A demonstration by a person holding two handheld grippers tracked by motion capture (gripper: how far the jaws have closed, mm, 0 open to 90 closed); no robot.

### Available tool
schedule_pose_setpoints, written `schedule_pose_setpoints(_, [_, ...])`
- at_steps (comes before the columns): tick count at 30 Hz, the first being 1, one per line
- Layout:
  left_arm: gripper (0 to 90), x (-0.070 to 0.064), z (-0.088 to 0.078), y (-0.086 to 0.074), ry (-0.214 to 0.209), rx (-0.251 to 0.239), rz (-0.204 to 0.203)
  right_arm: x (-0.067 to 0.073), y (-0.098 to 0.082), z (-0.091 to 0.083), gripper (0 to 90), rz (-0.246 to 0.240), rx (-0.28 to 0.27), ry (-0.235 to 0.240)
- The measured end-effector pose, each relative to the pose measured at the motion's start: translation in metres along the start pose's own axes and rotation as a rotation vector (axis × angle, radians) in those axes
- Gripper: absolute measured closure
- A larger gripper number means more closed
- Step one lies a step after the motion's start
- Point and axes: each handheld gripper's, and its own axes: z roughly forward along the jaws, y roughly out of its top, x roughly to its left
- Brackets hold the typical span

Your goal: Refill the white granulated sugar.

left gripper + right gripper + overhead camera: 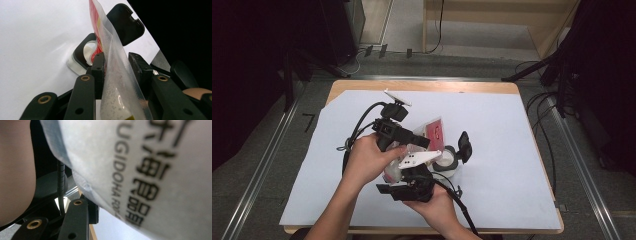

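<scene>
White sheet (512,150) covering my table | left gripper (117,67) is clamping a clear pouch (117,82) above a jar (447,162) | right gripper (409,187): I cannot tell its state.

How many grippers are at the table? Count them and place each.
2. The left gripper is above the sheet's middle, its fingers on a plastic pouch. The right gripper sits just below it, nearer the person, against the same pouch.
</scene>
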Motion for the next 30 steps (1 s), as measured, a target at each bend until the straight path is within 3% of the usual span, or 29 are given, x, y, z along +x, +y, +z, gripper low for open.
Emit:
schedule_pose_setpoints(9, [68.2, 0.0011, 0.0011, 0.0027, 0.004, 0.021, 0.004, 0.0003, 0.0000, 0.0005, 63.3, 0.015, -0.019, 0.010])
schedule_pose_setpoints(30, [68.2, 0.0017, 0.0014, 0.0022, 0.002, 0.013, 0.003, -0.0004, -0.0010, 0.0026, 63.1, 0.011, -0.025, 0.000])
